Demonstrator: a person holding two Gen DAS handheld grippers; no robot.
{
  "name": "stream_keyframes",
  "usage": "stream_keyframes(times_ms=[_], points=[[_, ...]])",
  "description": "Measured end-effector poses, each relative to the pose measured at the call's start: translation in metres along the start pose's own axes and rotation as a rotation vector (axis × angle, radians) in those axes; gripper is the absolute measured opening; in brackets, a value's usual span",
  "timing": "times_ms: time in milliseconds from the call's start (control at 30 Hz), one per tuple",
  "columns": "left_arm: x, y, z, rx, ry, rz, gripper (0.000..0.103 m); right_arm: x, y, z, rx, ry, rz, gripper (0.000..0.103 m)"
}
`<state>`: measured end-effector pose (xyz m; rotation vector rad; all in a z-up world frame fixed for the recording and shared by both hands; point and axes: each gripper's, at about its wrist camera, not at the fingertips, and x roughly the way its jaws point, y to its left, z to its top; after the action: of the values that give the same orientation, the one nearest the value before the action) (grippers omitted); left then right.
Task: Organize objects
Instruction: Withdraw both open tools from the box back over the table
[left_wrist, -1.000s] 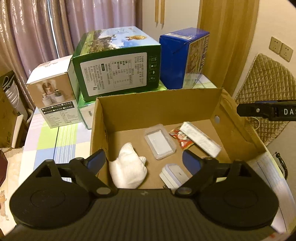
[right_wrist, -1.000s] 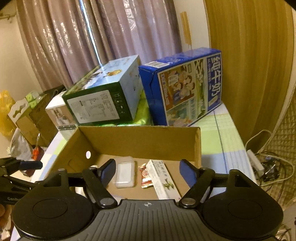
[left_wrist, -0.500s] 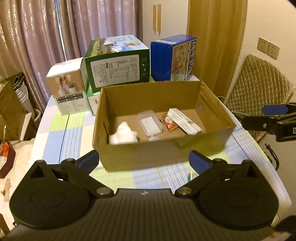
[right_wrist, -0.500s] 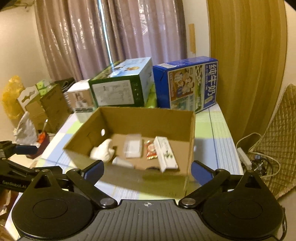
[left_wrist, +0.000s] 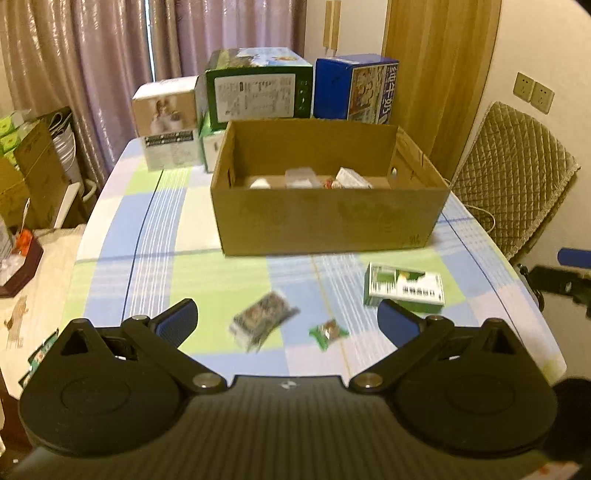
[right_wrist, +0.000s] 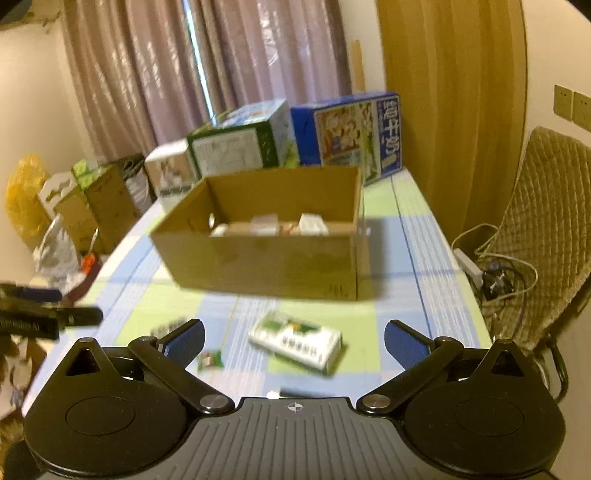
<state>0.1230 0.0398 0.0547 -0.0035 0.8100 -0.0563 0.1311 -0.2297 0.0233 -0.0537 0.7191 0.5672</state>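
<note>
Cardboard makes up the open box (left_wrist: 328, 218) standing on the checked desk (left_wrist: 155, 236), straight ahead of both pairs of fingers and well beyond their tips. Inside it lie a few small items, too blurred to name. Both grippers hang over the near end of the desk with fingers spread wide and nothing between them.

In the left wrist view, going from the left finger (left_wrist: 177, 320) across the left gripper (left_wrist: 286, 319): a crinkled grey packet (left_wrist: 263, 322) lies on the desk in the gap, nearer the left finger; a small green sachet (left_wrist: 328, 333) sits just right of it; a green-and-white carton (left_wrist: 404, 288) lies flat just past the right finger's tip. Nothing stands between these three and the fingers. Far right, the tip of the other gripper pokes in at the frame edge.

In the right wrist view, the sachet (right_wrist: 210, 359) lies just beside the left finger (right_wrist: 184, 341) of the right gripper (right_wrist: 293, 341), and the carton (right_wrist: 295, 341) lies in the gap between the fingers.

Behind the cardboard box stand a white box (left_wrist: 166, 122), a green box (left_wrist: 258, 88) and a blue milk carton case (left_wrist: 354, 88), with curtains (left_wrist: 92, 55) behind. A quilted chair (left_wrist: 513, 177) stands off the desk's right side.
</note>
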Motion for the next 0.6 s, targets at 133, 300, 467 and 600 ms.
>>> stream_keyframes(times_ms=[133, 300, 467, 600], points=[[-0.013, 0.004, -0.023, -0.013, -0.006, 0.030, 0.102, -0.008, 0.009, -0.029, -0.003, 0.006, -0.008, 0.101], [-0.023, 0.012, -0.045, -0.067, -0.003, 0.051, 0.102, -0.012, 0.009, -0.060, 0.057, 0.036, -0.007, 0.101], [-0.021, 0.017, -0.062, -0.109, 0.031, 0.039, 0.102, -0.010, 0.007, -0.074, 0.073, 0.054, -0.019, 0.101], [-0.015, 0.016, -0.070, -0.113, 0.050, 0.034, 0.102, -0.004, 0.008, -0.077, 0.073, 0.060, -0.025, 0.101]])
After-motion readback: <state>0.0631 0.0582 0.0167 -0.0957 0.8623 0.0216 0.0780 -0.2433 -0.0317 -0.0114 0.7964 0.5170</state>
